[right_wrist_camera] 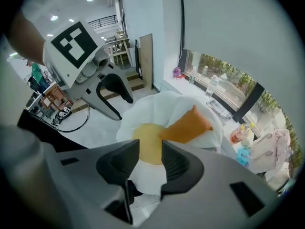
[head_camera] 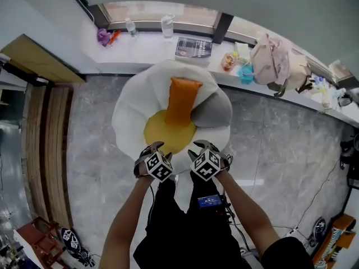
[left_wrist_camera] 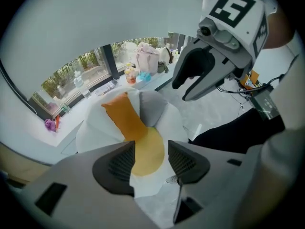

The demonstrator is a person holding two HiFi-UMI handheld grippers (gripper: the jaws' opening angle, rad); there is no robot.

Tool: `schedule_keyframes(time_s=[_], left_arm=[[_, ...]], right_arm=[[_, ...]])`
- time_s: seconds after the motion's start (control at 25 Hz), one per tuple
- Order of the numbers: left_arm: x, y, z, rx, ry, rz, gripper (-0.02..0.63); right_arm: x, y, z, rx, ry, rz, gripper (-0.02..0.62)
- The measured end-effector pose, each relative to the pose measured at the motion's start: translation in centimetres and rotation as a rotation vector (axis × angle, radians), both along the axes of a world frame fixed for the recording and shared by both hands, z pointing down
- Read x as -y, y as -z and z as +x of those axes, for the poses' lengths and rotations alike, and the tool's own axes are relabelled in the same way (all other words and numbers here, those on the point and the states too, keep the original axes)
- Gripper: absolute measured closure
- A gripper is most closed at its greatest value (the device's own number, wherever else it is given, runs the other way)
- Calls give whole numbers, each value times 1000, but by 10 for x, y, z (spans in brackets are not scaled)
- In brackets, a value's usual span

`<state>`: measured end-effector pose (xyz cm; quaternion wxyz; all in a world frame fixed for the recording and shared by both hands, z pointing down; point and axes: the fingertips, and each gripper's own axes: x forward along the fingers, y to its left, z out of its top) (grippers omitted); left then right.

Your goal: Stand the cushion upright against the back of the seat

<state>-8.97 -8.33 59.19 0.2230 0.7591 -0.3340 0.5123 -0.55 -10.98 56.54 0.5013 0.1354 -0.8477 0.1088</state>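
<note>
- head view first: shows the orange cushion (head_camera: 182,101) up on its lower edge in the egg-shaped seat (head_camera: 130,114), leaning back on the raised white rear part.
- puts it just behind the yellow centre (head_camera: 167,134), with a grey cushion (head_camera: 213,112) touching its right side.
- runs the long axis from the yellow centre up and away toward the bench (head_camera: 151,48) under the window; points the top end that way, tilted back a little rather than dead vertical.
- looks done, or near enough: stands, rests on the back, seems to need no support.
- finds the left gripper (head_camera: 154,148) and right gripper (head_camera: 205,146) hovering side by side over the front edge of the seat, well apart from the cushion.
- left gripper view: shows the fingers (left_wrist_camera: 116,163) partly apart, holding nothing, only seat and cushion far off in the gap.
- right gripper view: same story, fingers (right_wrist_camera: 178,163) at a narrower gap, nothing between them.
- leaves little to do, at a guess: maybe a check that the cushion won't slump sideways onto the grey one.
</note>
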Motion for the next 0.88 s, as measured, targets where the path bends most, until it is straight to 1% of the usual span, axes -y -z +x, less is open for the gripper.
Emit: schedule_keyframes(time_s=[0.12, 0.24, 0.32, 0.52, 0.68, 0.76, 0.8, 0.88], left_arm=[[-22, 23, 7, -26, -21, 34, 391], [-44, 45, 9, -52, -39, 54, 428], [-55, 58, 9, -63, -45, 72, 455], [-66, 89, 3, -102, -36, 119, 523], [-72, 113, -6, -133, -29, 160, 564], [-79, 121, -12, -164, 4, 156, 580], [-84, 123, -14, -190, 28, 141, 592], [-97, 126, -14, -252, 57, 107, 592]], right_arm=[[-15, 28, -9, 10, 27, 23, 443], [-34, 52, -18, 31, 60, 11, 465], [-42, 65, -23, 35, 72, 29, 472], [-56, 98, -34, 45, 49, 94, 492], [-68, 120, -44, 64, 8, 135, 529], [-77, 126, -48, 64, -9, 145, 539], [-81, 128, -50, 63, -20, 148, 549], [-89, 133, -53, 69, -46, 145, 559]])
